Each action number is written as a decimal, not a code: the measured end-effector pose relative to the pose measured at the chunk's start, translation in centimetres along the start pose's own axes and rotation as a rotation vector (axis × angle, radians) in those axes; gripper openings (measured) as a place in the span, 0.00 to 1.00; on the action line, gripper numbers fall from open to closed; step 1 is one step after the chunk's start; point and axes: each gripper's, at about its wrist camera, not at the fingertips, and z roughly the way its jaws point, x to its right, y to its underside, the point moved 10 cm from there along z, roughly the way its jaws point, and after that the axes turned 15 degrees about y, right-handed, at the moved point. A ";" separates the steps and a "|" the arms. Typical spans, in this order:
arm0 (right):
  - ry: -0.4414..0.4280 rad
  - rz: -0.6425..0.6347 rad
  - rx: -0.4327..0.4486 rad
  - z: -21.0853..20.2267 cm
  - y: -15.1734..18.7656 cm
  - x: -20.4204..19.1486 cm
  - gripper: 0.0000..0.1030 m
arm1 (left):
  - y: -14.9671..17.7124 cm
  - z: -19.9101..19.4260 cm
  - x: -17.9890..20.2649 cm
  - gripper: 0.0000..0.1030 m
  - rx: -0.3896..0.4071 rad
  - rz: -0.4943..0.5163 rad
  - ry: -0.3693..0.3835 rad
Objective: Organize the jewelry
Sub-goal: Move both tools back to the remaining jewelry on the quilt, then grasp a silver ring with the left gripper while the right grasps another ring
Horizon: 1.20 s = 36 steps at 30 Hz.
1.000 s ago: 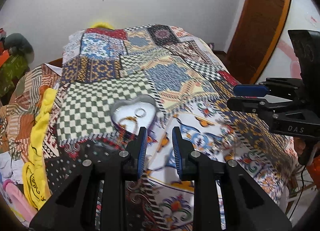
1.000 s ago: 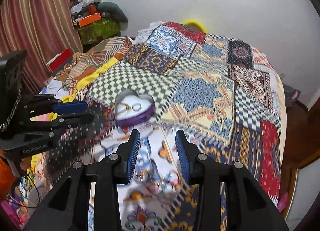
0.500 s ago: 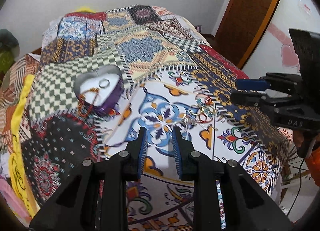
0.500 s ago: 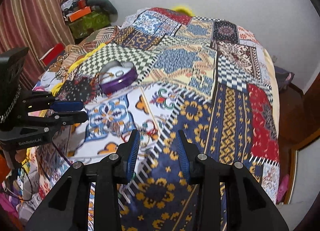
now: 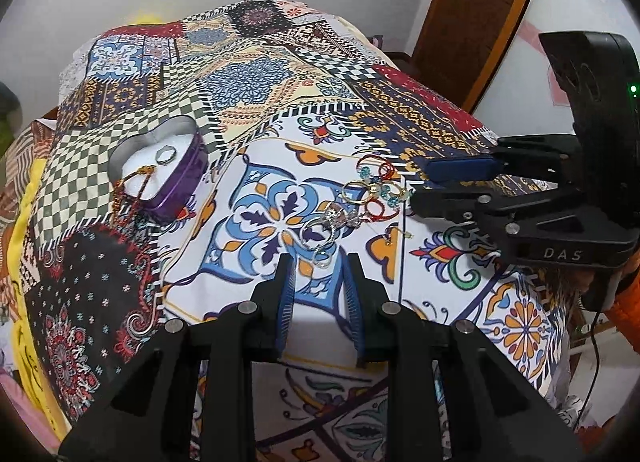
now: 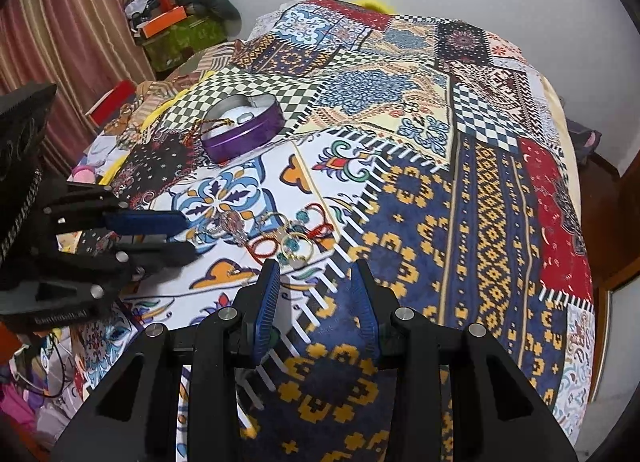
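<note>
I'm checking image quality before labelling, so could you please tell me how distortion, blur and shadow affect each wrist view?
Left wrist view: strong fisheye bending with dark corners; the jewelry pile and heart-shaped box are fairly sharp, and the left gripper casts a soft shadow on the bedspread. Right wrist view: same bending; the right gripper is crisp, the other gripper's label is blurred.

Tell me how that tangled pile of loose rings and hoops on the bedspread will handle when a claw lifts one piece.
The jewelry pile looks light and thin, probably slippery between pads. Its hoops overlap and seem interlinked, so lifting one may drag neighbours along. The round rings could roll once freed, though the soft bedspread should slow them.
</note>
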 end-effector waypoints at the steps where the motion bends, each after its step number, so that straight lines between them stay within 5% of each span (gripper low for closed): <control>1: -0.005 -0.001 0.000 0.1 -0.1 -0.1 0.33 | -0.1 0.1 0.0 0.24 0.003 -0.001 0.001; 9: 0.009 -0.022 0.015 0.7 -0.2 -1.3 0.32 | -0.3 0.5 -0.4 0.16 0.024 -0.004 0.001; 14: 0.016 -0.013 0.019 1.1 -0.5 -1.3 0.24 | -0.2 0.6 -0.5 0.08 0.039 -0.005 0.000; 24: -0.019 0.042 0.017 0.8 -0.6 -0.6 0.09 | -0.1 0.2 -0.2 0.08 0.062 -0.016 -0.006; 36: -0.010 0.061 0.039 -0.8 -0.6 0.2 0.09 | -0.1 -1.4 0.6 0.08 0.102 -0.014 -0.018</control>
